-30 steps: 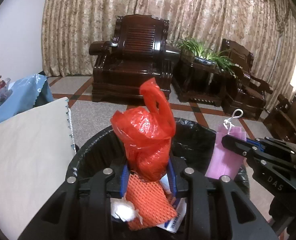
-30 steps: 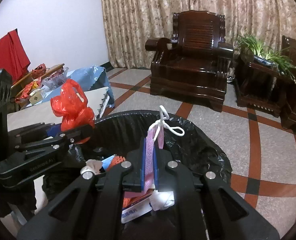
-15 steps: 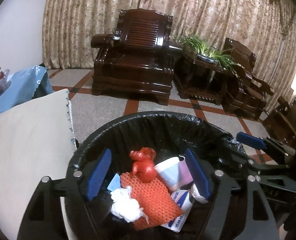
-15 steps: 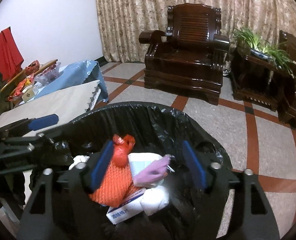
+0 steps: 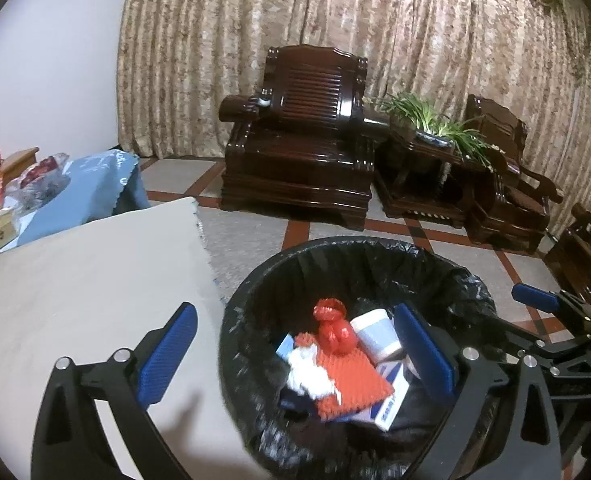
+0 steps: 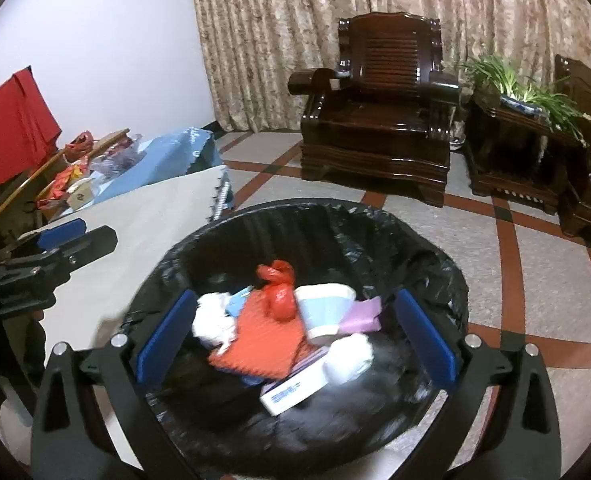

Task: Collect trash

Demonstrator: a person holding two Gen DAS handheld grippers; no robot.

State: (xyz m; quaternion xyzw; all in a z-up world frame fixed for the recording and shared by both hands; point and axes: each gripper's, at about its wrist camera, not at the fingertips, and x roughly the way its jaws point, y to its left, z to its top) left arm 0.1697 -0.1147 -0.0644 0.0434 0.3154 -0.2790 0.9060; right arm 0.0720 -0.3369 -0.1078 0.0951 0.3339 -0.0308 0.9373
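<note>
Now both drops look done: my left tool and right tool are opening (nothing between them), the red bag lies in the bin; next I search the surface.

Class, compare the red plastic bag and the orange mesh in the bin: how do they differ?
The red plastic bag is glossy, knotted and bunched into a lump; the orange mesh is matte, ribbed and lies flat. The bag rests on the mesh's far edge. Both lie inside the black-lined bin.
</note>
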